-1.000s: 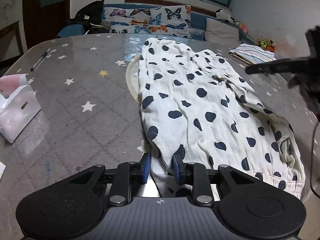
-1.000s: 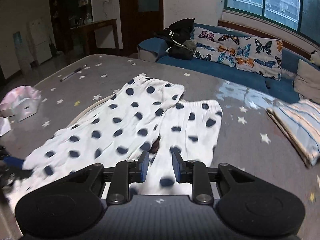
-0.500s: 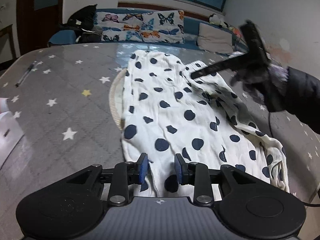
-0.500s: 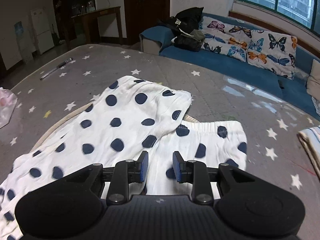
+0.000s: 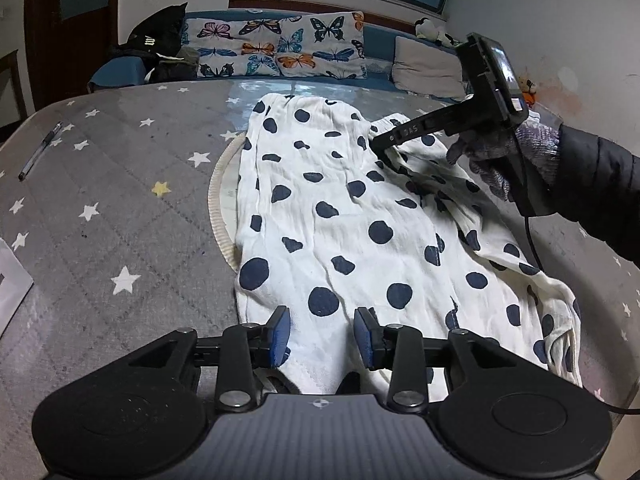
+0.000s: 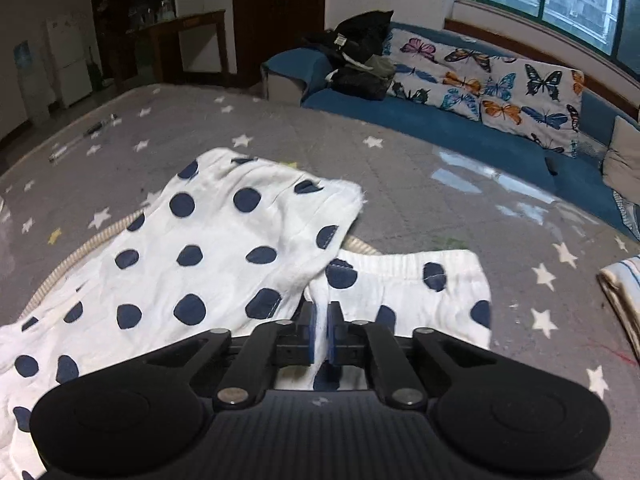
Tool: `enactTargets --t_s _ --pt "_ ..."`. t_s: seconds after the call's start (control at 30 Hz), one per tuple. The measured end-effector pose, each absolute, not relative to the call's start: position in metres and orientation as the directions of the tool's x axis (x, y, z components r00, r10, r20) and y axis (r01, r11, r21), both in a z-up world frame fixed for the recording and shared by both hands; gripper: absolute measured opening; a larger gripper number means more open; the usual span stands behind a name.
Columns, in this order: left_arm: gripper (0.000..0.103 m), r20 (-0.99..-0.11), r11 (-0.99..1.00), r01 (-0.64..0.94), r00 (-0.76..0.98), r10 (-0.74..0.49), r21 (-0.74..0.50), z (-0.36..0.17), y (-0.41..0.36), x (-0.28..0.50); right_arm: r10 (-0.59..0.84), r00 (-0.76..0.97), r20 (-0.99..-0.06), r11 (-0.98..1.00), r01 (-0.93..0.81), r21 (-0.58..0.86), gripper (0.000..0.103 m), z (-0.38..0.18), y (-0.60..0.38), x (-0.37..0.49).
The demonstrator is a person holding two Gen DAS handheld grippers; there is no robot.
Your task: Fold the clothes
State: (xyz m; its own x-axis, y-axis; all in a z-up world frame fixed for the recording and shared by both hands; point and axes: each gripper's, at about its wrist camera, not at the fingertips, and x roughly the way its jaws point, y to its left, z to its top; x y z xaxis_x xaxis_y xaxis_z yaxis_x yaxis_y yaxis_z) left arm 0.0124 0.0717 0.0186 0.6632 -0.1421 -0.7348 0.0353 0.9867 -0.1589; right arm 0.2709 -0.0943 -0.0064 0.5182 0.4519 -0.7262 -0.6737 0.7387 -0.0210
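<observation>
White navy-dotted cotton trousers (image 5: 360,216) lie flat on grey star-print table (image 5: 120,200). Thin, limp, light; best pinched at hems. Left gripper (image 5: 322,334) open over near edge; right gripper (image 6: 320,334) nearly closed, pinching the fabric fold.

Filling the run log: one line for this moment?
left claw open over white navy-dotted cotton pants | right claw shut on pants | grey star-print quilted table

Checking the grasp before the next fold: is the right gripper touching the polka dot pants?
Touching. In the left wrist view the right gripper fingertips press into the polka dot pants, bunching the cloth there; the right wrist view shows its fingers nearly closed over the fabric.
</observation>
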Motion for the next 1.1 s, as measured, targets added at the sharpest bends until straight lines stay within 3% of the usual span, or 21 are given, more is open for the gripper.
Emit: enactTargets --t_s 0.4,0.67,0.77,0.87,1.1 --pt "0.044 -0.709 0.976 0.123 0.672 -0.214 -0.178 0.025 0.038 0.012 0.38 0.682 -0.624 0.842 -0.535 -0.072 0.003 0.054 -0.184 0.263" --pt "0.044 -0.709 0.956 0.223 0.643 -0.291 -0.191 0.021 0.002 0.011 0.225 0.722 -0.654 0.911 -0.394 -0.121 0.004 0.048 -0.259 0.253" --pt "0.045 -0.715 0.955 0.233 0.635 -0.293 -0.185 0.019 -0.003 0.01 0.146 0.719 -0.679 0.928 -0.338 -0.159 0.012 0.036 -0.281 0.249" --pt "0.047 -0.719 0.959 0.222 0.637 -0.28 -0.176 0.017 -0.001 0.008 0.121 0.724 -0.679 0.934 -0.315 -0.168 0.012 0.034 -0.291 0.245" --pt "0.048 -0.734 0.969 0.188 0.633 -0.246 -0.163 0.014 0.011 0.006 0.239 0.668 -0.705 0.91 -0.407 -0.078 0.028 0.029 -0.271 0.25"
